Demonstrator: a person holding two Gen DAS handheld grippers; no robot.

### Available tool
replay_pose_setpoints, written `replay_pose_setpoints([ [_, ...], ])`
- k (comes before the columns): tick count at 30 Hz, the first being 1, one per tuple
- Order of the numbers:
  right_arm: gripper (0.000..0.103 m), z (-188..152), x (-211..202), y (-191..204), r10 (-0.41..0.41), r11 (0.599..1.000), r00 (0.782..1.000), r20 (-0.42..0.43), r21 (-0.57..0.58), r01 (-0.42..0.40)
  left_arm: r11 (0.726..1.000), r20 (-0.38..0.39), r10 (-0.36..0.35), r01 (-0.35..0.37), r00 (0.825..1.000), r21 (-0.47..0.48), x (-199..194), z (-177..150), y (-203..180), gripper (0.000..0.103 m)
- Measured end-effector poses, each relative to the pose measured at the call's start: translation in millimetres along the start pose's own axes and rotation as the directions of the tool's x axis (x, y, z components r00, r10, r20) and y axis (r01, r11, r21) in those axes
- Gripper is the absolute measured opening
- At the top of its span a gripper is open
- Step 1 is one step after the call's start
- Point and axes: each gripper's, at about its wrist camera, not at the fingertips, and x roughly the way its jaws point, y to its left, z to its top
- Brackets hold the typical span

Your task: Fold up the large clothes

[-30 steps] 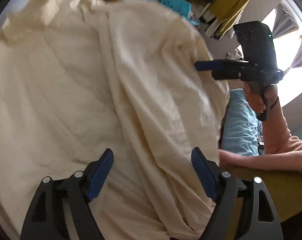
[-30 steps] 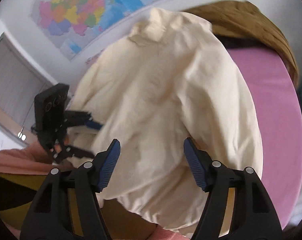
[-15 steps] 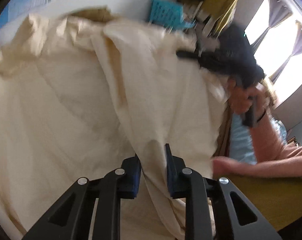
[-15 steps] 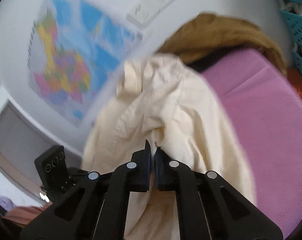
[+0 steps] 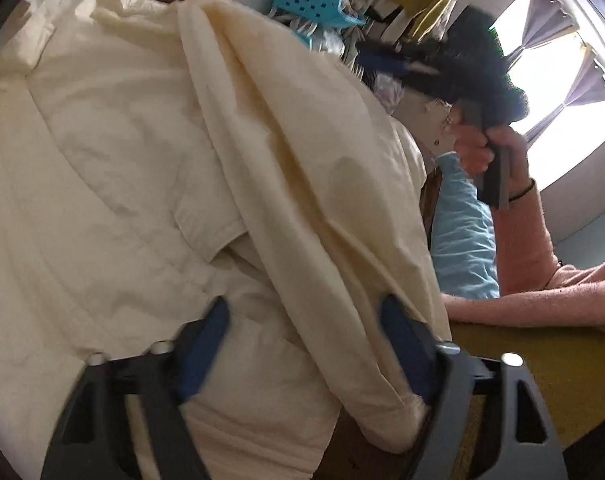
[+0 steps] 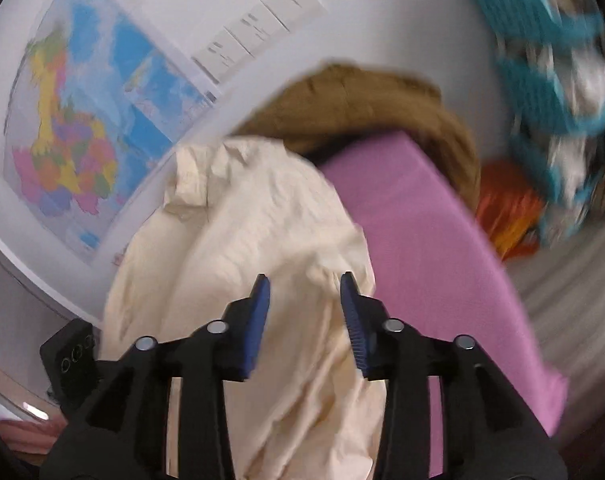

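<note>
A large cream shirt (image 5: pixel 150 168) lies spread over a pink surface (image 6: pixel 422 232), with one side folded across its middle as a long ridge (image 5: pixel 302 184). It also shows in the right wrist view (image 6: pixel 254 232). My left gripper (image 5: pixel 302 344) is open, its jaws on either side of the folded ridge near the hem, holding nothing. My right gripper (image 6: pixel 305 320) is open just above the shirt's right edge, holding nothing. It also shows in the left wrist view (image 5: pixel 386 62), blurred, raised at the upper right.
A brown garment (image 6: pixel 362 108) lies at the far end of the pink surface. A teal basket (image 6: pixel 542 80) with clothes and an orange item (image 6: pixel 510 216) stand to the right. A map (image 6: pixel 86 128) hangs on the wall. A light blue cloth (image 5: pixel 466 240) lies beside the surface.
Both grippers were shut on the shirt half a second ago and have now opened and let go. The shirt's side now lies folded over the middle. The right gripper has moved up and away.
</note>
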Motion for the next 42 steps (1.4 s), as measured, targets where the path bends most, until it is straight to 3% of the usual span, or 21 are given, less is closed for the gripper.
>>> replay_pose_setpoints([
  [1, 0.04, 8, 0, 16, -0.021, 0.998, 1.0, 0.004, -0.065, 0.021, 0.999, -0.002, -0.033, 0.033, 0.999, -0.006, -2, 0, -1, 0.028],
  [2, 0.046, 15, 3, 28, -0.037, 0.992, 0.999, 0.005, -0.117, 0.037, 0.998, -0.012, -0.065, 0.065, 0.998, -0.019, 0, 2, 0, 0.022],
  [4, 0.048, 32, 25, 66, -0.065, 0.962, 0.998, -0.013, -0.266, 0.059, 0.999, -0.001, -0.049, 0.049, 0.999, 0.001, -1, 4, -3, 0.016],
  [7, 0.047, 46, 79, 108, -0.153, 0.891, 0.986, -0.06, -0.44, 0.112, 0.999, 0.0, -0.029, 0.029, 1.0, 0.033, 0, 2, -10, 0.014],
  [10, 0.046, 53, 136, 119, -0.22, 0.855, 0.96, -0.172, -0.507, 0.105, 0.999, 0.01, -0.024, 0.024, 1.0, 0.038, -3, 1, -11, 0.014],
  [14, 0.047, 53, 204, 115, -0.4, 0.771, 0.879, -0.26, -0.614, 0.169, 0.999, 0.017, -0.015, 0.015, 1.0, 0.028, 7, 5, -17, 0.013],
  [16, 0.038, 55, 219, 106, -0.425, 0.776, 0.849, -0.315, -0.61, 0.162, 1.0, 0.024, -0.016, 0.015, 1.0, 0.027, 6, 5, -16, 0.013],
  [17, 0.012, 58, 221, 101, -0.405, 0.794, 0.845, -0.351, -0.594, 0.134, 1.0, 0.026, -0.02, 0.02, 0.999, 0.024, 3, 3, -14, 0.012],
  [20, 0.004, 83, 200, 87, -0.269, 0.88, 0.882, -0.387, -0.472, 0.062, 1.0, 0.036, -0.018, 0.018, 0.999, 0.012, 1, 4, -11, 0.011],
  [23, 0.002, 124, 162, 72, -0.103, 0.951, 0.936, -0.337, -0.31, -0.007, 1.0, 0.08, -0.001, 0.0, 0.997, 0.019, -18, 10, -4, 0.009],
  [25, 0.002, 146, 147, 55, -0.026, 0.979, 0.952, -0.305, -0.2, -0.037, 0.999, 0.131, 0.036, -0.038, 0.991, 0.018, -36, 18, 3, 0.008],
  [27, 0.002, 152, 150, 44, -0.035, 0.987, 0.954, -0.298, -0.159, -0.013, 0.996, 0.175, 0.088, -0.091, 0.981, 0.008, -55, 23, 14, 0.009],
  [30, 0.003, 145, 170, 20, -0.06, 0.996, 0.944, -0.324, -0.082, 0.035, 0.995, 0.18, 0.102, -0.102, 0.978, -0.01, -66, 24, 29, 0.03],
  [31, 0.003, 145, 177, 18, -0.06, 0.997, 0.944, -0.324, -0.065, 0.041, 0.995, 0.167, 0.099, -0.099, 0.981, -0.01, -65, 21, 32, 0.045],
  [32, 0.003, 143, 181, 13, -0.061, 0.998, 0.944, -0.323, -0.052, 0.047, 0.996, 0.141, 0.087, -0.085, 0.986, -0.013, -60, 19, 34, 0.071],
  [33, 0.003, 140, 184, 12, -0.066, 0.997, 0.942, -0.328, -0.054, 0.051, 0.998, 0.093, 0.059, -0.057, 0.994, -0.019, -53, 15, 38, 0.078],
  [35, 0.013, 138, 182, 14, -0.073, 0.997, 0.937, -0.343, -0.06, 0.056, 0.997, 0.032, 0.073, -0.073, 0.997, -0.009, -36, 8, 38, 0.071],
  [37, 0.041, 138, 176, 21, -0.09, 0.994, 0.935, -0.343, -0.096, 0.061, 0.998, -0.03, 0.057, -0.058, 0.998, -0.021, -23, 3, 44, 0.055],
  [38, 0.059, 137, 171, 32, -0.113, 0.986, 0.935, -0.337, -0.154, 0.064, 0.998, -0.04, 0.04, -0.041, 0.998, -0.036, -21, 2, 48, 0.054],
  [41, 0.061, 121, 169, 65, -0.218, 0.937, 0.91, -0.353, -0.337, 0.093, 0.998, -0.029, 0.022, -0.024, 0.999, -0.05, -22, 0, 56, 0.044],
  [42, 0.053, 112, 174, 74, -0.254, 0.915, 0.894, -0.37, -0.392, 0.097, 0.999, -0.025, 0.019, -0.02, 1.0, -0.047, -25, 0, 55, 0.04],
])
